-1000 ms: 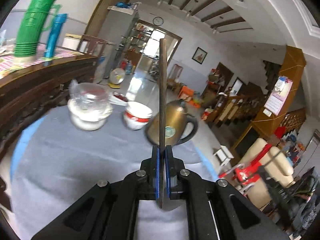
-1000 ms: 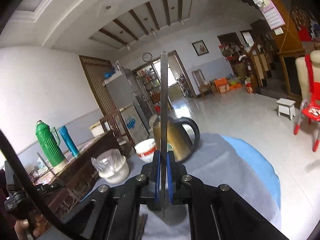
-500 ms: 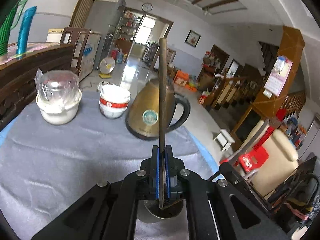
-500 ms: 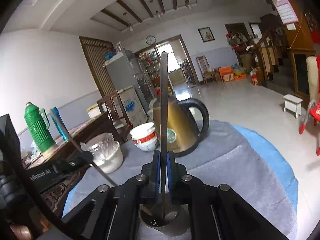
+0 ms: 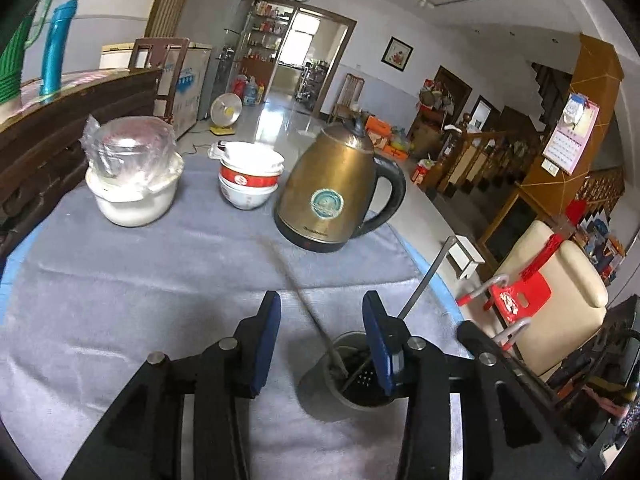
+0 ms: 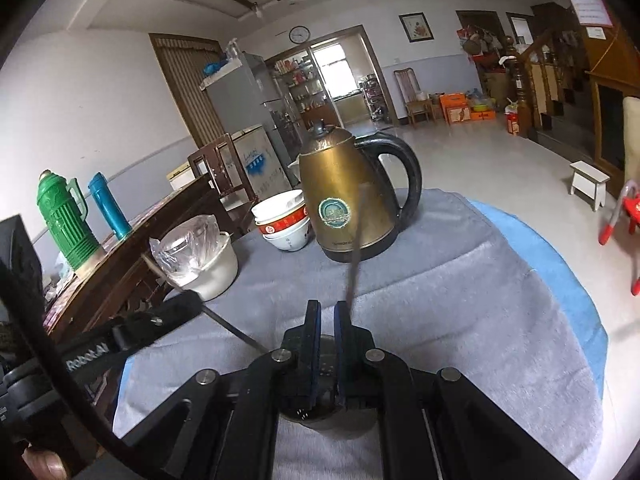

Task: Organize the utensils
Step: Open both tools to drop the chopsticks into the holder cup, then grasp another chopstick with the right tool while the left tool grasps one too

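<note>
The left gripper (image 5: 320, 340) stands wide apart above the metal cup (image 5: 352, 372). Two chopsticks (image 5: 308, 304) lean inside the cup, blurred. The right gripper (image 6: 325, 344) hides most of the cup; its jaws have a narrow gap and hold nothing.

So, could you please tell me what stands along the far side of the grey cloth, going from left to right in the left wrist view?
Bagged white pot → stacked bowls → kettle.
</note>
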`<state>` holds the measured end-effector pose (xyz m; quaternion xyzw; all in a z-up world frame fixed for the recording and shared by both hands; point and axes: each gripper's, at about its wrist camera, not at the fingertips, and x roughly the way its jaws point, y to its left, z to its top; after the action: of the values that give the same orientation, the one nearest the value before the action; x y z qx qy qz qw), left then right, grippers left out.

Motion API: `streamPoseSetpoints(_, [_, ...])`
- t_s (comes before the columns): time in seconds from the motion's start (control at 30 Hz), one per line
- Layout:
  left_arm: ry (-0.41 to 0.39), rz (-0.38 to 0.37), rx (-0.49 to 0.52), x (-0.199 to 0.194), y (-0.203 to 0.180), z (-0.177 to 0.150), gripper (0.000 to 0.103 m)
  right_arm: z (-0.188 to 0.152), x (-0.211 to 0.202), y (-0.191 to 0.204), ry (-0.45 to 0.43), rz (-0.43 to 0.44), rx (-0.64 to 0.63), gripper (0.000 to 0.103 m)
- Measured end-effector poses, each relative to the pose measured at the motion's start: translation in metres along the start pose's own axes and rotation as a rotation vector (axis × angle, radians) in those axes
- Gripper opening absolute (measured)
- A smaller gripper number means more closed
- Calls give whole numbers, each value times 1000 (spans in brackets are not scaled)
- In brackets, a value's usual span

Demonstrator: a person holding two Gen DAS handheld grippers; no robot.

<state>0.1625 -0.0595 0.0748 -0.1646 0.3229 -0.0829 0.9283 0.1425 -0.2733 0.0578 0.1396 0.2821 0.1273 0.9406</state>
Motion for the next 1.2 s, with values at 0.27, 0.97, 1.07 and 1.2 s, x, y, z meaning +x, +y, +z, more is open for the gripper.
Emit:
streamPoseSetpoints(0.27, [-55,87,-67,-79,72,-32,72,-31,-53,-3,34,7,36,20])
streamPoseSetpoints(0.97, [227,224,-185,-88,167,-153,72,-141,77,56,684,138,73,38])
streamPoseSetpoints(1.07, [236,216,-189,-88,170,-155,72,-140,95,60,718,110,66,29])
streamPoseSetpoints(1.2, [243,211,-191,-86,170,-154,72,-144,110,60,773,88,68,19])
